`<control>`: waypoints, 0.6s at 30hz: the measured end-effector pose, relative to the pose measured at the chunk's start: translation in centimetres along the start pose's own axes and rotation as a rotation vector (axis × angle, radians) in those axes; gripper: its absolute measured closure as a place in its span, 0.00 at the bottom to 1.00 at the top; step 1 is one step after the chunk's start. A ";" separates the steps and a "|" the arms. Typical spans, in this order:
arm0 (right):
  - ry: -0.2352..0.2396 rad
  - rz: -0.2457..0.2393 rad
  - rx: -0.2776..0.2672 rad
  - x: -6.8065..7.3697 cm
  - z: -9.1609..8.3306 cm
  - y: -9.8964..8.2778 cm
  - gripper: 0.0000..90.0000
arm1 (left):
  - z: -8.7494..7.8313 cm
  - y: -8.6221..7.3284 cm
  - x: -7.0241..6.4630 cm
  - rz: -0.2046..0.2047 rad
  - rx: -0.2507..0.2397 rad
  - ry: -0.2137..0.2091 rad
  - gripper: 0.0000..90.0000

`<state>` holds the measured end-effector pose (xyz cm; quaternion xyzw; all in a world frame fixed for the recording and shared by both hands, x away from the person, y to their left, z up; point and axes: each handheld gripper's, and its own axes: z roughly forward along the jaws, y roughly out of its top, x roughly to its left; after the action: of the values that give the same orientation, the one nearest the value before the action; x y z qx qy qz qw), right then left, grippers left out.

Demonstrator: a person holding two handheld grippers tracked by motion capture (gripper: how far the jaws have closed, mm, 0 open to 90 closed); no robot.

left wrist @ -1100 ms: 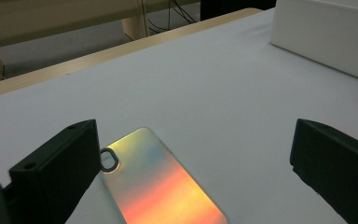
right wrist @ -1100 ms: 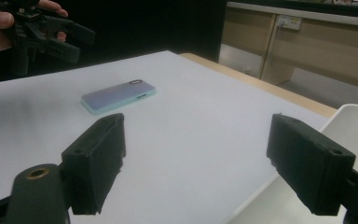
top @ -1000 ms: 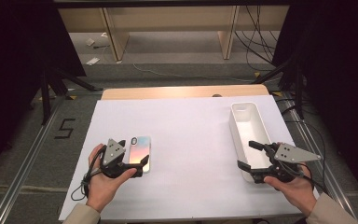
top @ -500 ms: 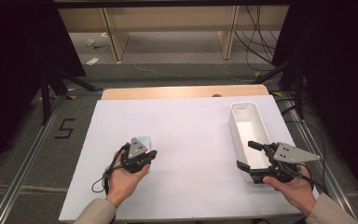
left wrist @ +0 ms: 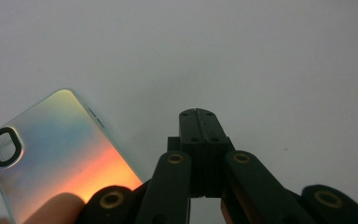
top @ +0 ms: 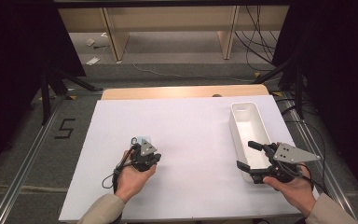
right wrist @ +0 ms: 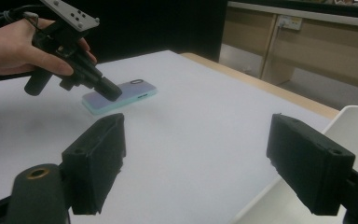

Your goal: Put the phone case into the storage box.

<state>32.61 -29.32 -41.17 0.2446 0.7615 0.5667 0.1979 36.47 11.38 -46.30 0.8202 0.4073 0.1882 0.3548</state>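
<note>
A phone (left wrist: 51, 154) with a shimmering rainbow back and a black camera cutout lies flat on the white table (top: 191, 130). My left gripper (left wrist: 198, 114) is shut with nothing between its jaws, and its tip points down just beside the phone's long edge. From above, the left gripper (top: 144, 150) covers most of the phone (top: 143, 139). In the right gripper view the left gripper (right wrist: 109, 88) hangs at the phone (right wrist: 121, 99); whether they touch I cannot tell. My right gripper (top: 246, 155) stands open and empty over the near end of the white bin (top: 244, 121).
The long white bin sits at the right side of the table, its rim (right wrist: 354, 121) just under my right jaw. A wooden strip (top: 182, 91) runs along the table's far edge. Cables trail on the floor beyond.
The left hand has moved right and a little down, from beside the phone to over it, so the phone is now mostly covered. The right hand has stayed put.
</note>
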 end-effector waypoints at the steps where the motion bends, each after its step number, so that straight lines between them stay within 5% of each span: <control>1: 0.000 0.002 0.000 0.0 0.0 0.0 0.23 | 0.1 0.0 0.0 -0.001 0.006 0.001 1.00; 18: 0.001 -0.003 -0.002 0.0 0.0 0.0 0.23 | 1.6 -0.4 -0.1 0.002 0.095 -0.001 1.00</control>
<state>32.65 -29.35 -41.19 0.2429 0.7615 0.5672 0.1985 37.16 10.79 -47.73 0.8366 0.4147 0.1686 0.3157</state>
